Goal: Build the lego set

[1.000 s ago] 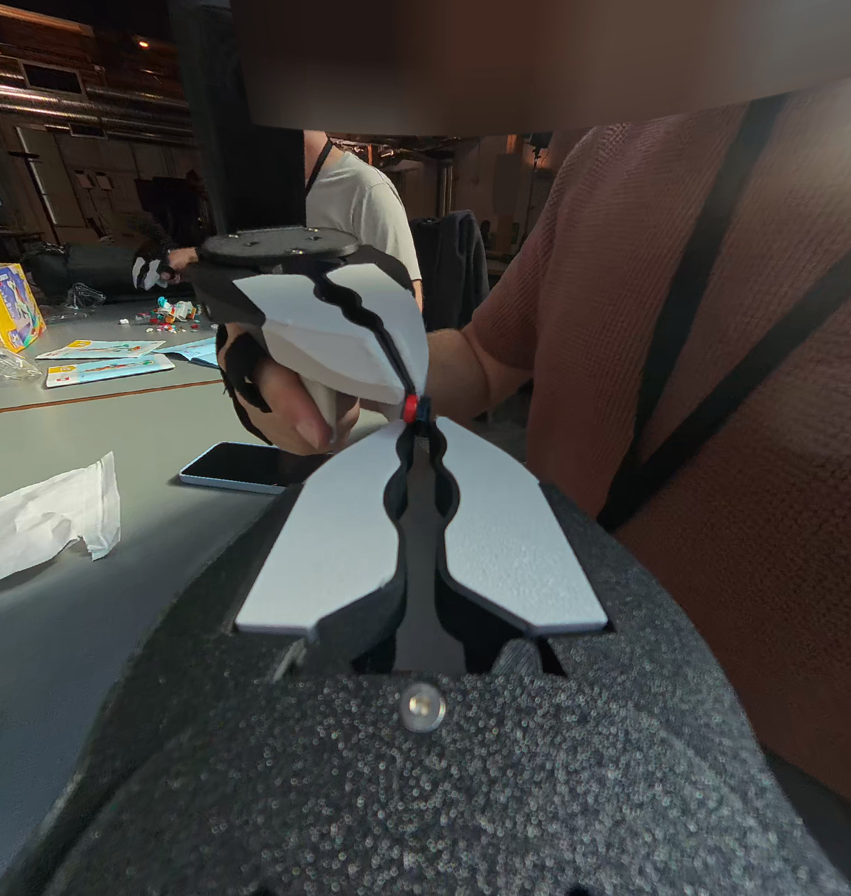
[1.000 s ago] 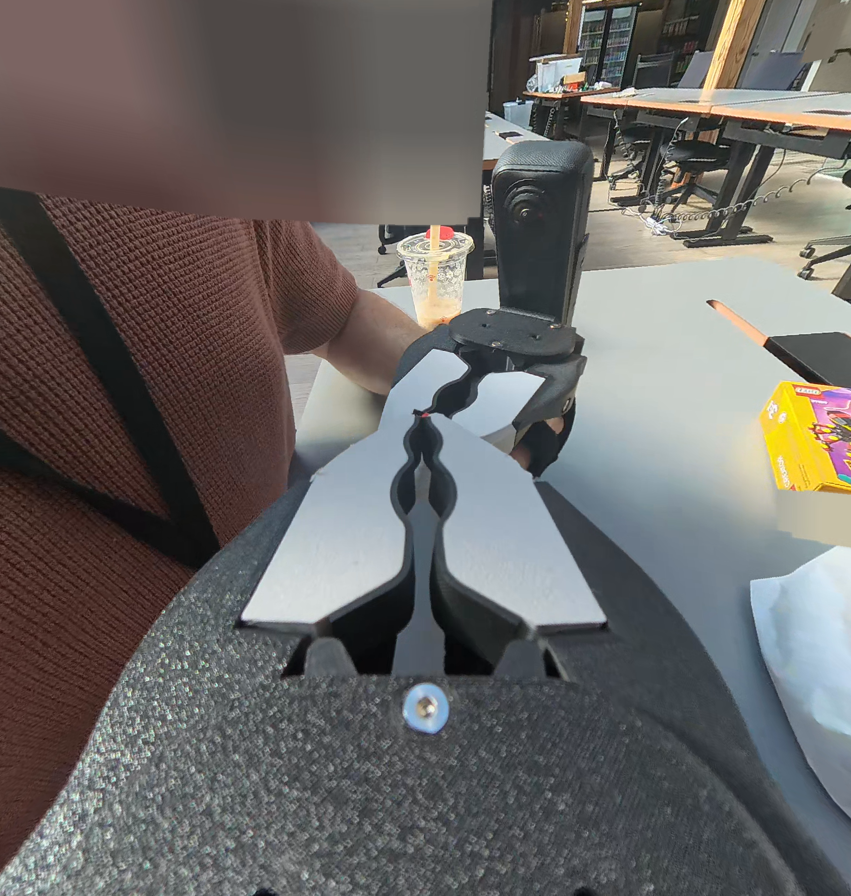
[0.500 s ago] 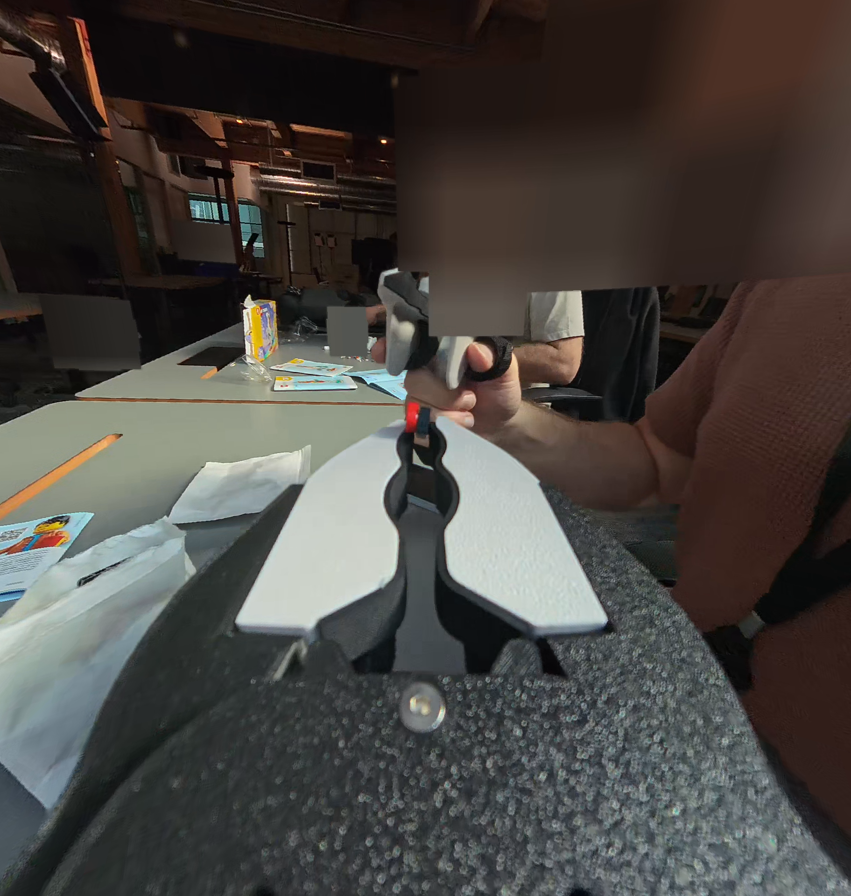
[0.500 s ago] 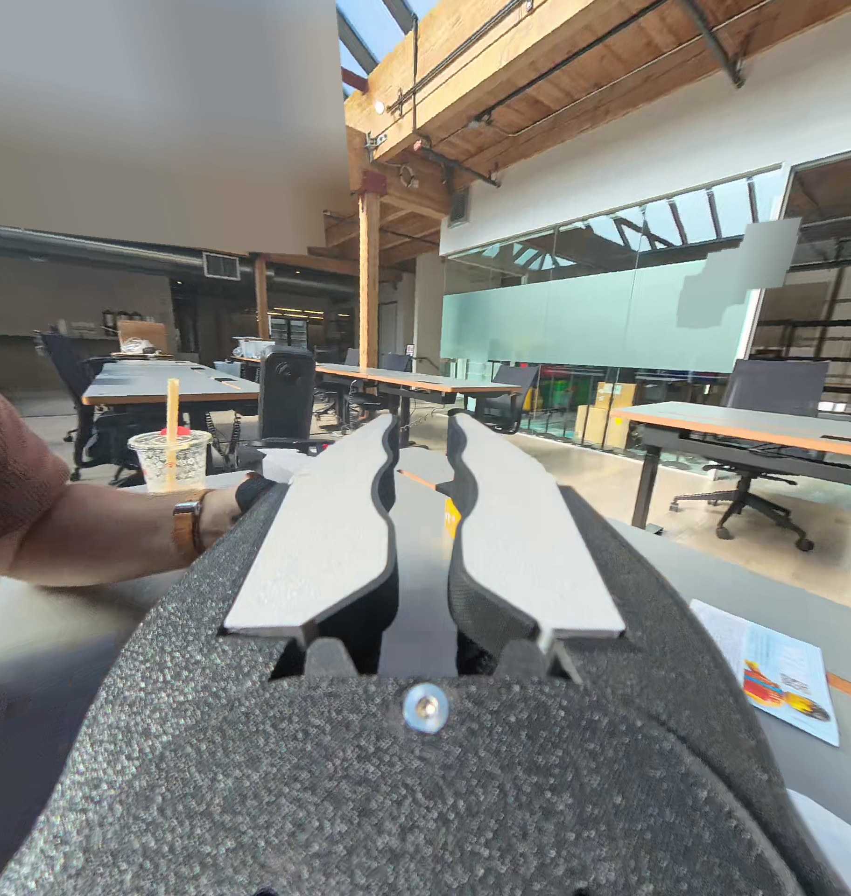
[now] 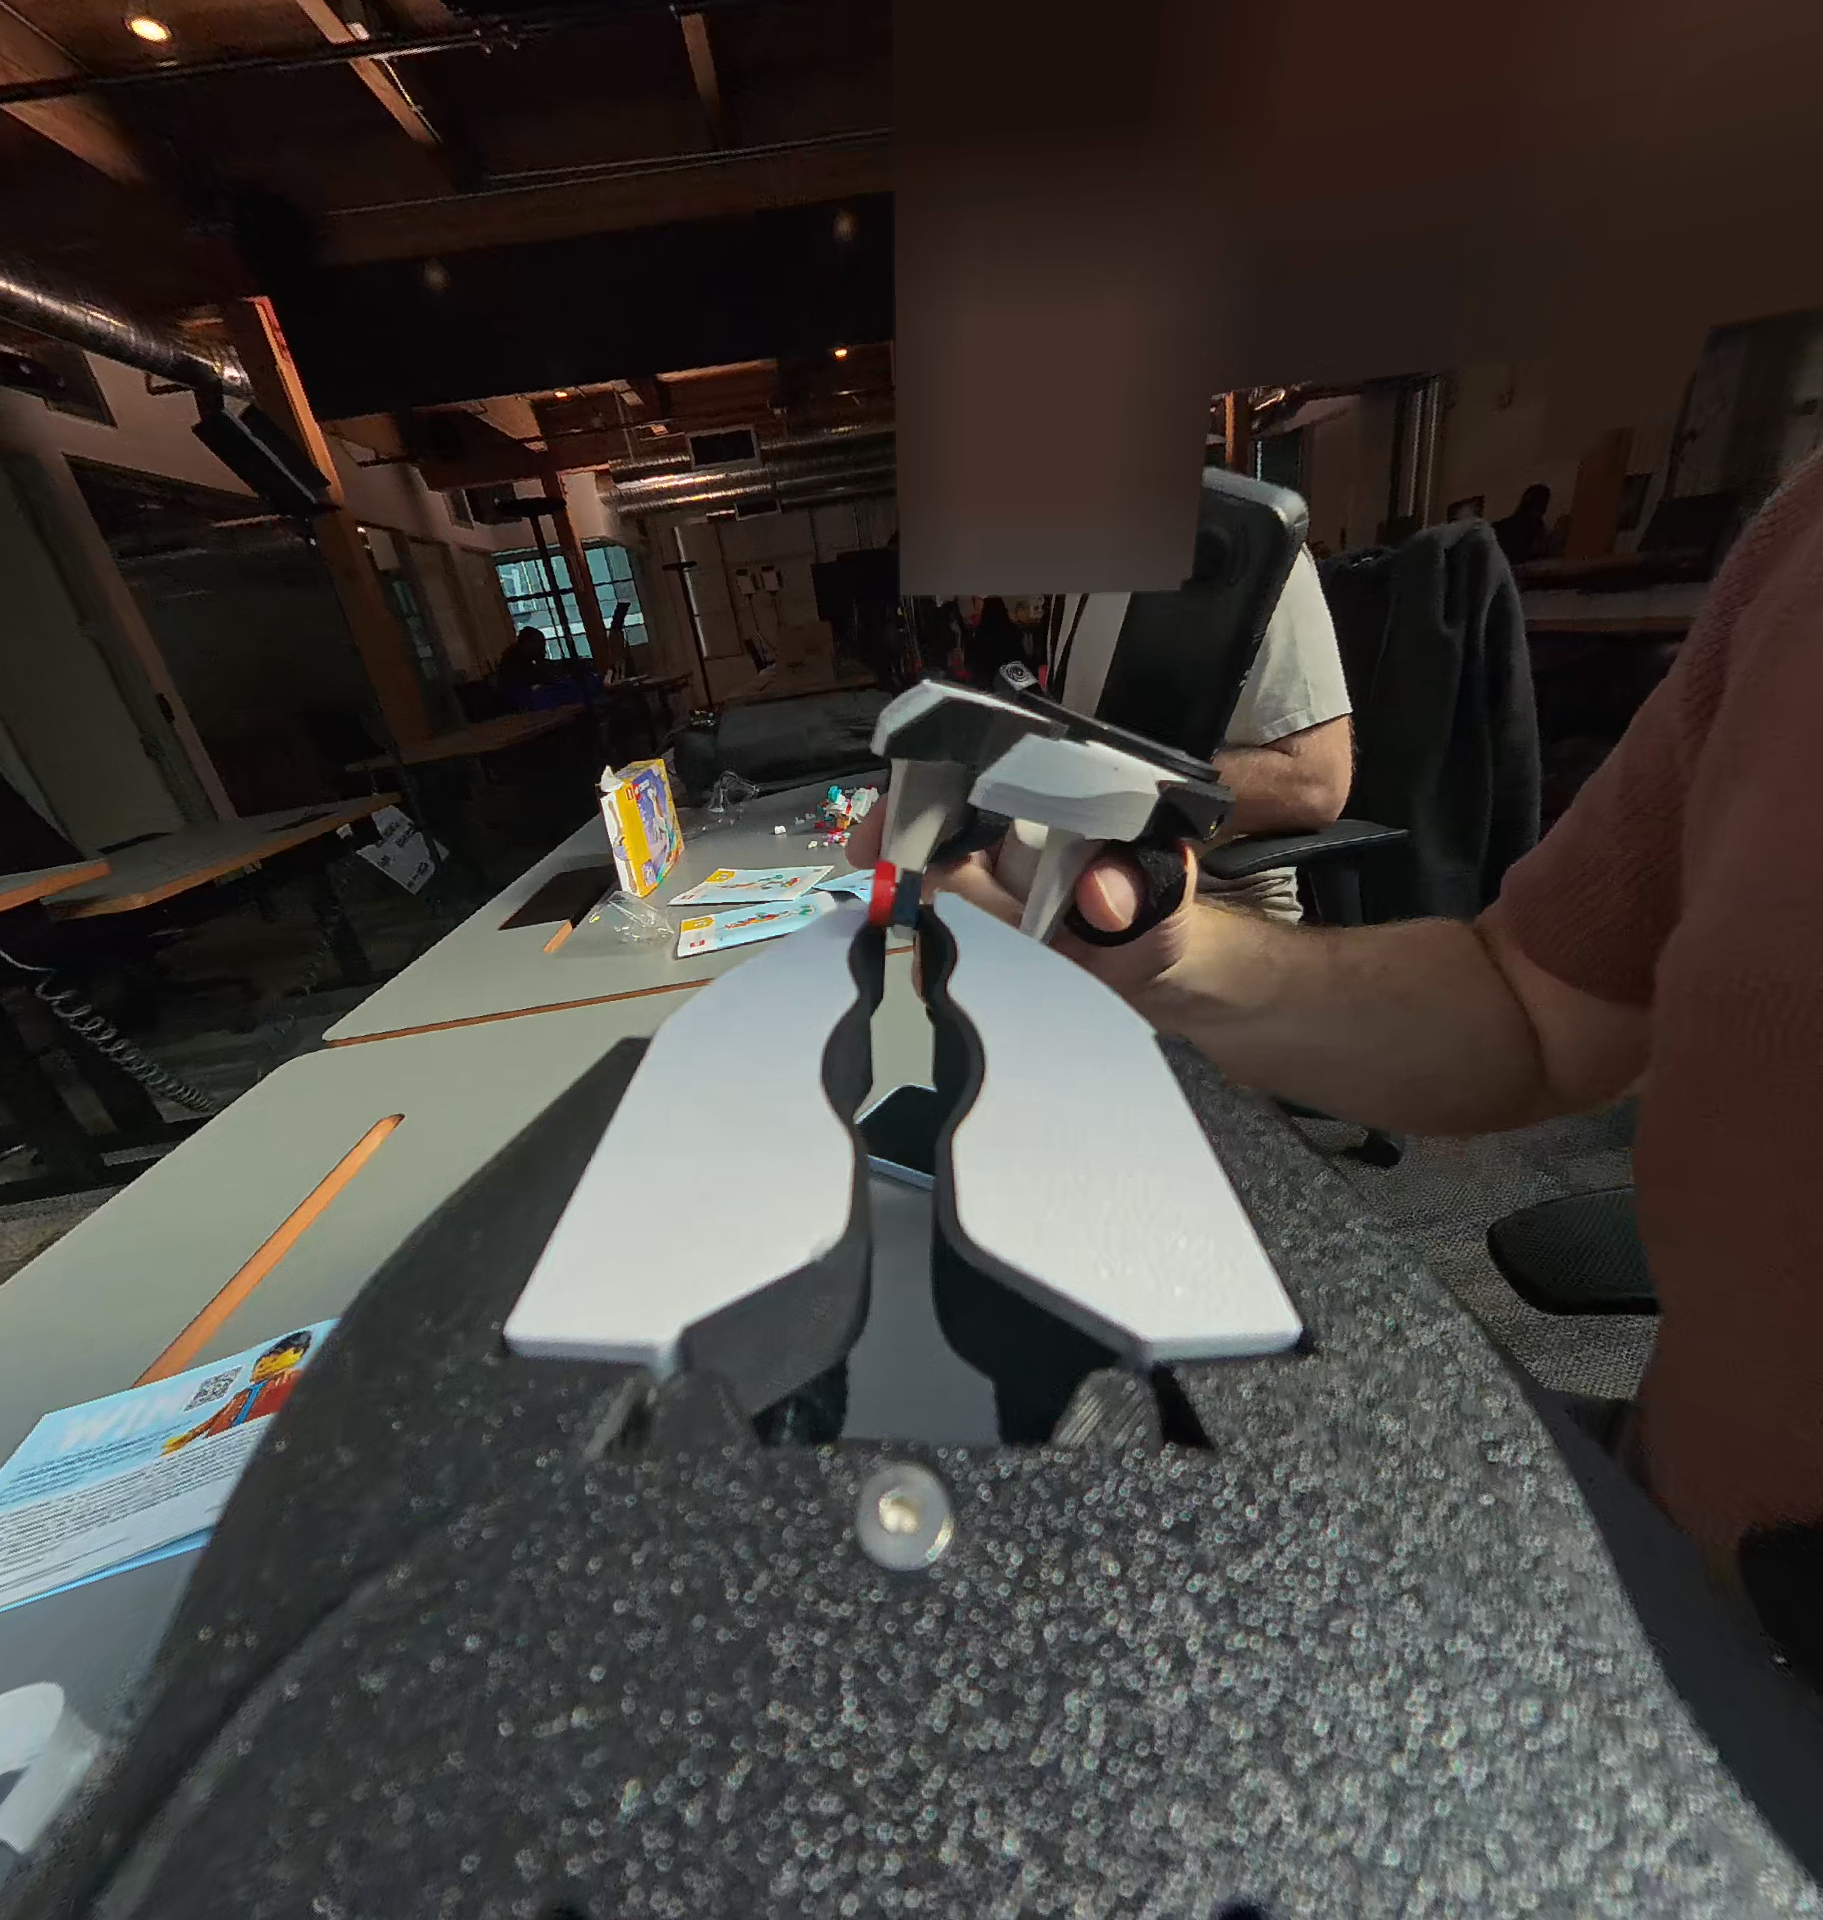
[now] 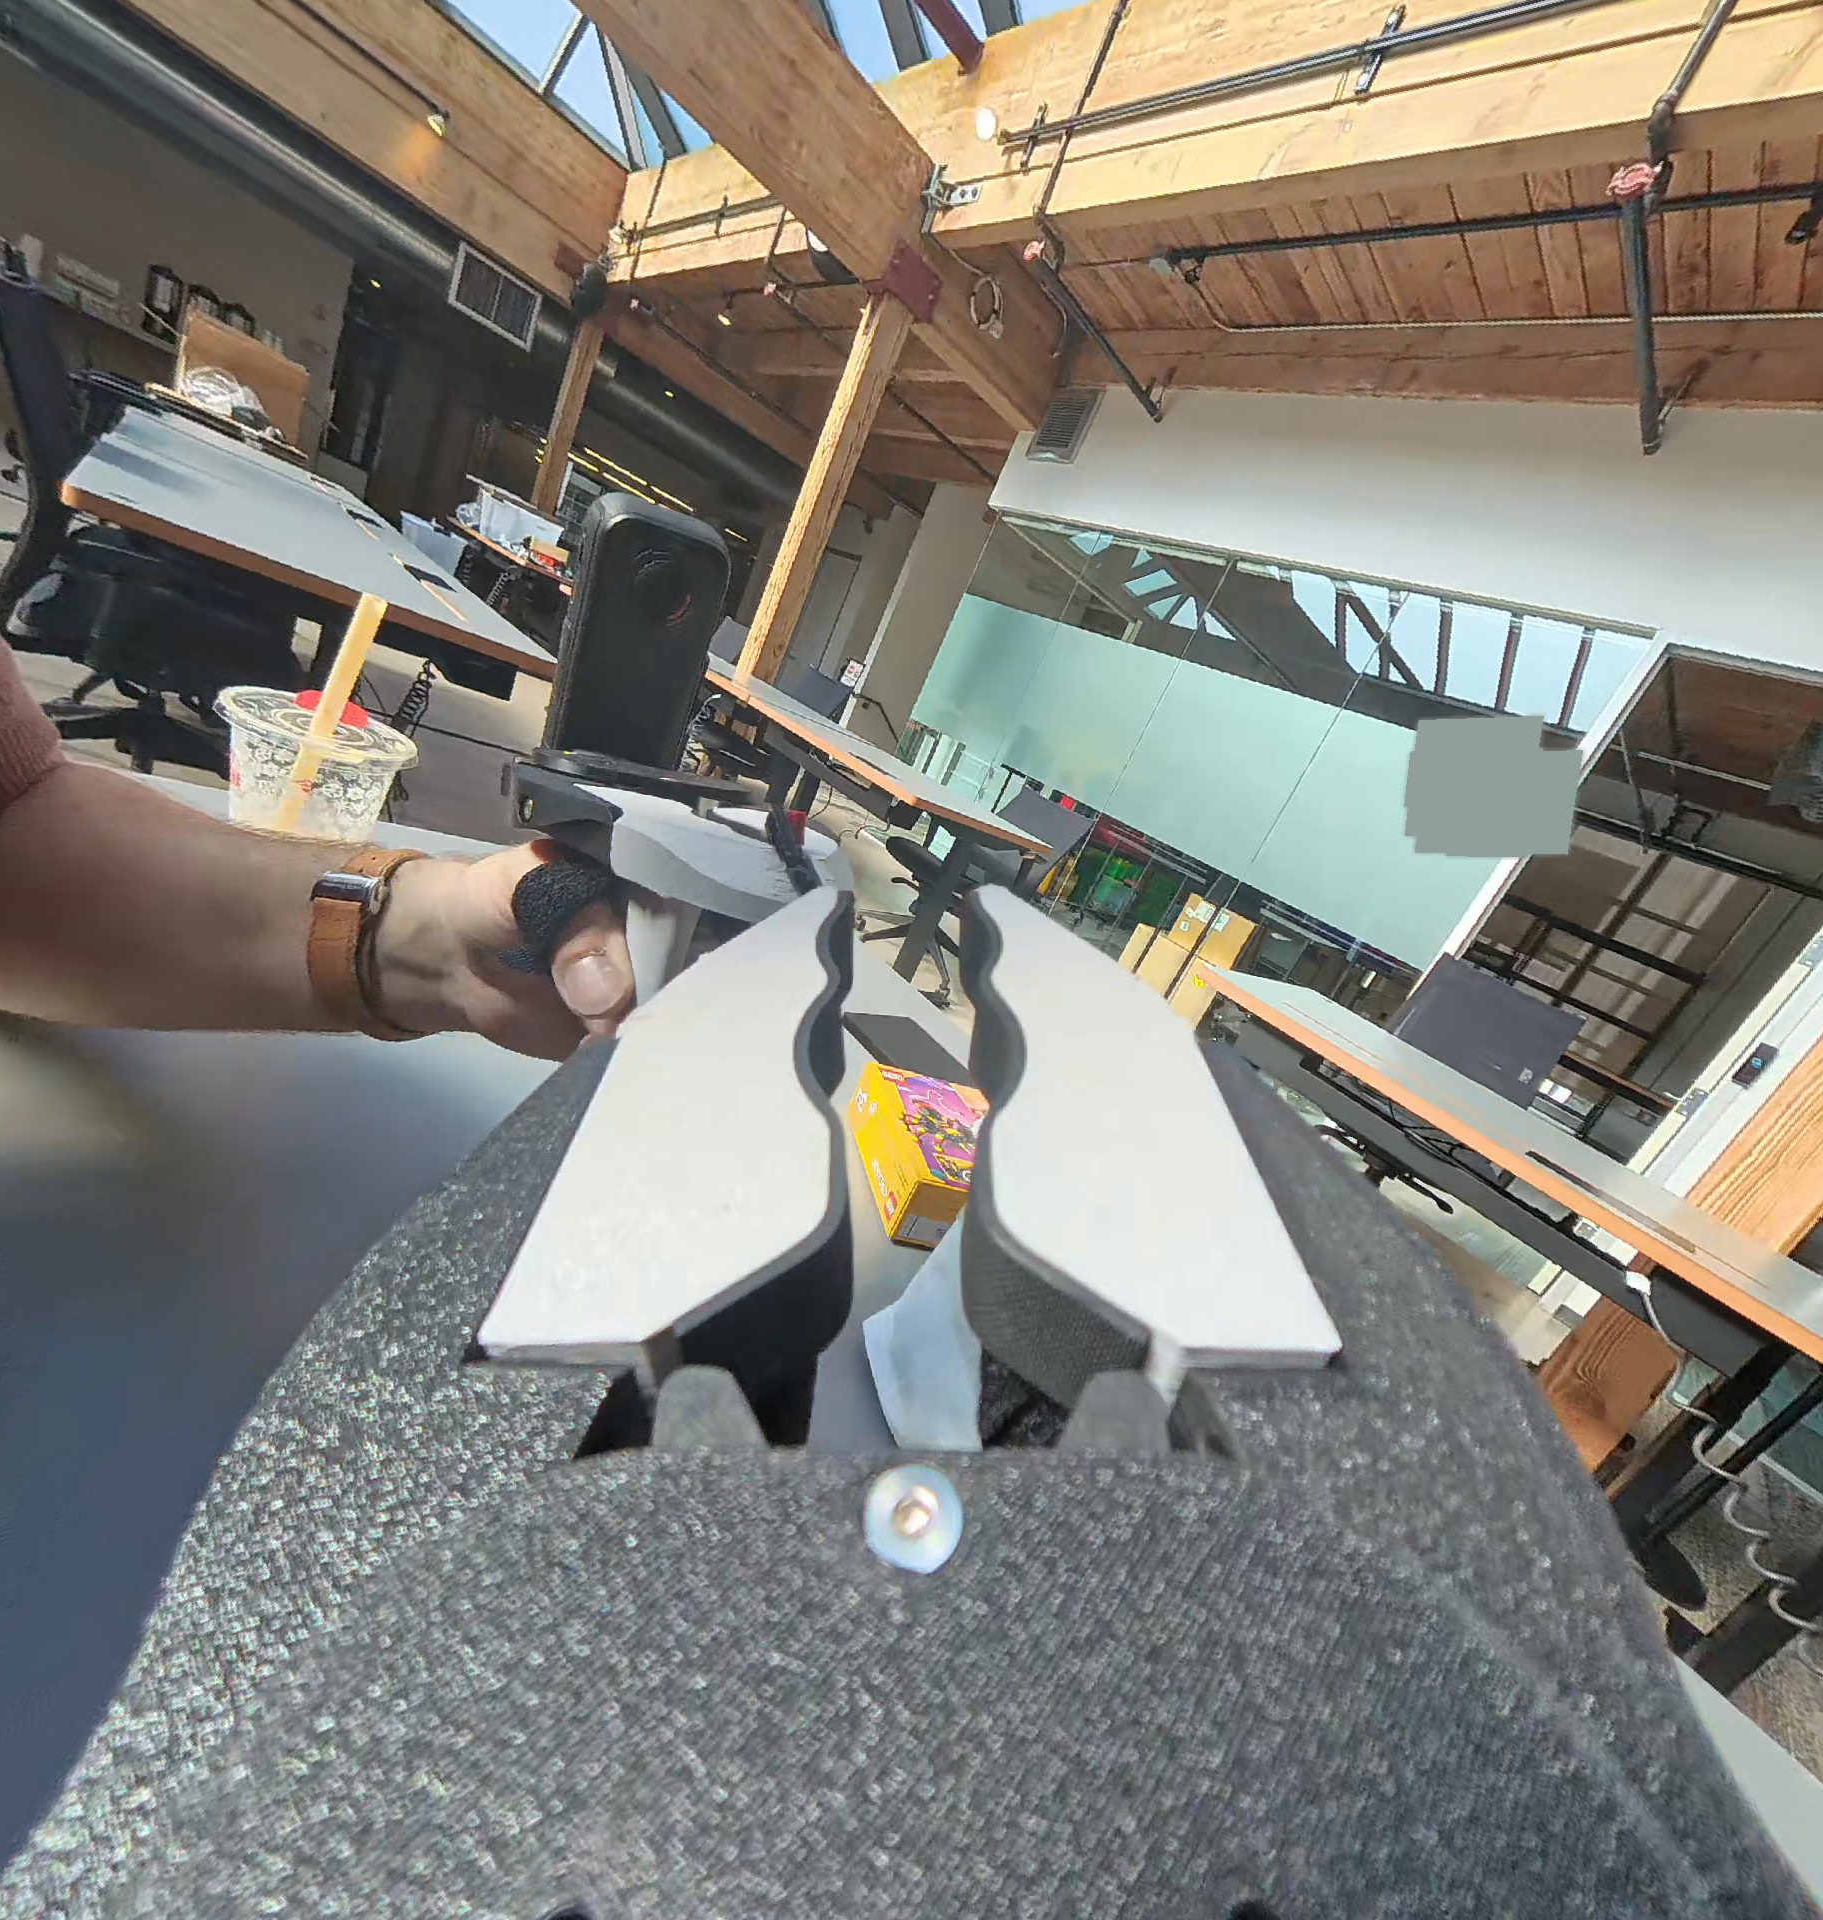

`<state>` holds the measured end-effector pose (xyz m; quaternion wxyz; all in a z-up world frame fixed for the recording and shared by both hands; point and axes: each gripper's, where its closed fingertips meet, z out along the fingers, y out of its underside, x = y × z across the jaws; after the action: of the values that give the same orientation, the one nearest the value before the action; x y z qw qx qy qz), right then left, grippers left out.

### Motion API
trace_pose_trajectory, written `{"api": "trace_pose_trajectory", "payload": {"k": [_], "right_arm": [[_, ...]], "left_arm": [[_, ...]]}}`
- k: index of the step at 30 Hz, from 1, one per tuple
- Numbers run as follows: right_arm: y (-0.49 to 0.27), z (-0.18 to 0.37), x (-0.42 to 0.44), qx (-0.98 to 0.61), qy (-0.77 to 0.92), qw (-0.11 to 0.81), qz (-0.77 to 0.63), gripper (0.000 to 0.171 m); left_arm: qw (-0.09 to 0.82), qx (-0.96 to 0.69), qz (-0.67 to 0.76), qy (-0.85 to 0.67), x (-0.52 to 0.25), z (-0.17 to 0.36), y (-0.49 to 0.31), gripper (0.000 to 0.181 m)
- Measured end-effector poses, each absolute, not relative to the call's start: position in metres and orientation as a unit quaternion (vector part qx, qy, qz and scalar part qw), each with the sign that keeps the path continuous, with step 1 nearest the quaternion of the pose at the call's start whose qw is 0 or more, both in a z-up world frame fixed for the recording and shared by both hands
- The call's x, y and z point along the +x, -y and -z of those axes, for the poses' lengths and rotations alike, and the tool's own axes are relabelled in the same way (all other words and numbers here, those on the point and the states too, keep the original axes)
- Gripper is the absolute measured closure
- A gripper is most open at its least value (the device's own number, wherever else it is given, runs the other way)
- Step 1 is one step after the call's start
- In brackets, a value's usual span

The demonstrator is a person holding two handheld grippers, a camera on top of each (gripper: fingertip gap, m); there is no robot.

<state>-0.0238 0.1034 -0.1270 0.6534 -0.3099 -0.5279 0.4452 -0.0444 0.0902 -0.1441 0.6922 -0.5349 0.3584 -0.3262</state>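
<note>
In the left wrist view, my left gripper point(image 5: 891, 925) is shut on a small red and dark blue lego piece point(image 5: 889, 896), held up in the air above the grey table point(image 5: 439, 1122). My right gripper point(image 5: 974, 894) hangs just behind that piece with its jaws apart and one finger close beside it. In the right wrist view, my right gripper point(image 6: 905, 902) is open and empty and tilted upward. The left gripper point(image 6: 798, 862) shows to its left, held by a hand with a brown watch strap.
A phone point(image 5: 902, 1132) lies on the table under the left fingers. A blue leaflet point(image 5: 128, 1455) lies at the near left. A yellow lego box point(image 6: 917, 1143), a white paper bag point(image 6: 928, 1351) and a drink cup point(image 6: 309, 758) are on the table. The far table holds another box point(image 5: 642, 826) and loose bricks point(image 5: 834, 810). About 4 cm separates my left fingertips from my right.
One second ago both grippers were shut tip to tip at the piece. The right gripper has opened and let go. The left gripper still holds the piece and has swung to face the room.
</note>
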Motion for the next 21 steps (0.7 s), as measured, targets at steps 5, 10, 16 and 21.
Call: {"api": "trace_pose_trajectory", "payload": {"k": [5, 10, 16, 21], "right_arm": [[-0.09, 0.117, -0.016, -0.281, 0.522, 0.628, -0.504, 0.151], [-0.089, 0.108, -0.006, -0.265, 0.496, 0.608, -0.56, 0.151], [-0.089, 0.108, -0.003, -0.264, 0.496, 0.597, -0.572, 0.151], [-0.089, 0.11, -0.003, -0.266, 0.499, 0.594, -0.572, 0.149]], "left_arm": [[0.687, -0.536, 0.277, -0.406, -0.021, 0.133, -0.091, 0.175], [0.683, -0.524, 0.265, -0.433, 0.0, 0.122, -0.089, 0.176], [0.689, -0.508, 0.294, -0.425, 0.005, 0.106, -0.089, 0.176], [0.68, -0.506, 0.298, -0.439, 0.009, 0.109, -0.086, 0.176]]}}
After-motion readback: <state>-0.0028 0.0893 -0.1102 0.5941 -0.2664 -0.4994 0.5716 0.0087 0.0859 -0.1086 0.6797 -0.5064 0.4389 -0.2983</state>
